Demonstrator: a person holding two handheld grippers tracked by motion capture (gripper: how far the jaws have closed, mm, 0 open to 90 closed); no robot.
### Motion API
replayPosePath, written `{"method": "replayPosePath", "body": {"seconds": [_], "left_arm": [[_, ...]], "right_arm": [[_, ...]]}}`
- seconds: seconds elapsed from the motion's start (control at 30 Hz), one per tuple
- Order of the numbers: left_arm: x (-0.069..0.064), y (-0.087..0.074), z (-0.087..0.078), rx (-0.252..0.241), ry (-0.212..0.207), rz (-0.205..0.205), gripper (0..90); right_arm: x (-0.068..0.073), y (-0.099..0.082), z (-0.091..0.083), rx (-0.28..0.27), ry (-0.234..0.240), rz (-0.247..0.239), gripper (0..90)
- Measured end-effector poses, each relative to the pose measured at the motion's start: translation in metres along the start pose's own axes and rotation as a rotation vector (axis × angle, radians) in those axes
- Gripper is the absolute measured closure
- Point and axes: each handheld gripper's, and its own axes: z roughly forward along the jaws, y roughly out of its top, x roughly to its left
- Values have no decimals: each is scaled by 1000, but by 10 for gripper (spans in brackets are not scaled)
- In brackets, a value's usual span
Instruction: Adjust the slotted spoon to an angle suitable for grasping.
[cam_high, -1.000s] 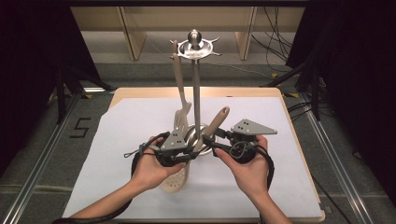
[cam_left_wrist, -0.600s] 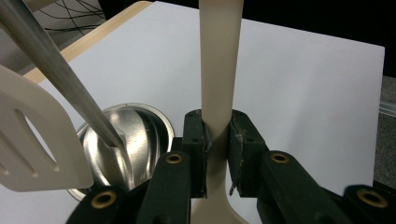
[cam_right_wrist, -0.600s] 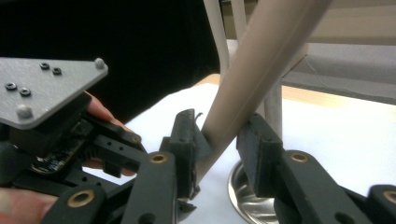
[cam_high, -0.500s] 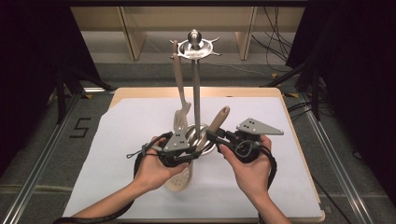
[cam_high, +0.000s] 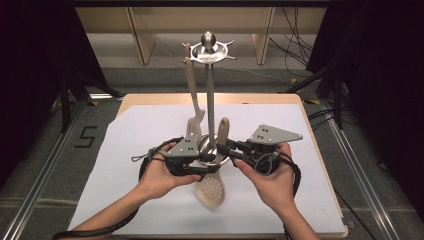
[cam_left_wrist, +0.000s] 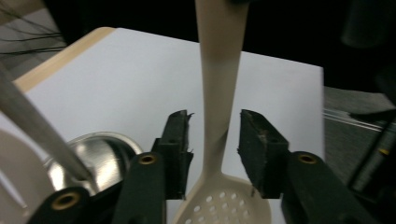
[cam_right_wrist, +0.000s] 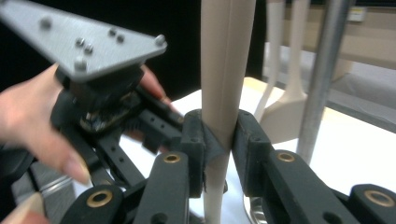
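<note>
A cream slotted spoon (cam_high: 211, 190) stands tilted over the white sheet, handle up, beside the metal stand's pole (cam_high: 210, 100). My right gripper (cam_high: 223, 147) is shut on its handle (cam_right_wrist: 226, 56); its jaws have just been closing and both pads press the handle at my right gripper (cam_right_wrist: 219, 135). My left gripper (cam_high: 204, 169) is lower, near the spoon's neck. In the left gripper view the handle (cam_left_wrist: 219, 70) passes between the jaws of my left gripper (cam_left_wrist: 214, 140) with a gap on each side. These jaws have just been opening.
The stand's round steel base (cam_left_wrist: 100, 154) sits just beyond the grippers. A cream spatula (cam_high: 192, 100) hangs from the stand's top ring (cam_high: 209, 50). A white sheet (cam_high: 125, 150) covers the wooden table (cam_high: 320, 165). Cables trail from both hands.
The right gripper's jaws have closed onto the spoon's handle, and the left gripper's jaws have spread off it. Both hands have stayed about where they were.
</note>
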Motion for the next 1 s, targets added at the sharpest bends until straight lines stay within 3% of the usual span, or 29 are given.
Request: {"method": "replayPosePath", "body": {"seconds": [0.07,0.13,0.2,0.23,0.5,0.57,0.67,0.7,0.83,1.0], "left_arm": [[0,0,-2,-6,-7,-1,586],[4,1,-6,-8,-42,4,579],[4,1,-6,-26,-55,-14,580],[6,1,-6,-31,-100,-11,583],[4,2,-5,-44,-178,0,659],[3,1,-4,-46,-183,6,691],[3,0,-3,-51,-190,1,758],[3,1,-4,-48,-187,10,764],[1,2,-5,-42,-175,8,772],[-3,7,-8,-28,-115,-11,776]], "right_arm": [[-1,0,0,-7,15,-12,766],[-2,1,-1,8,64,-46,766],[-3,1,-1,8,74,-63,766],[-2,2,-2,22,87,-82,766],[-1,2,-2,-10,162,-113,766],[0,2,-3,-4,187,-82,766],[-3,2,-3,-22,200,-95,765],[-2,2,-4,-14,201,-66,765],[-3,1,-3,-23,207,-71,764],[-1,2,-4,-59,177,-91,741]]}}
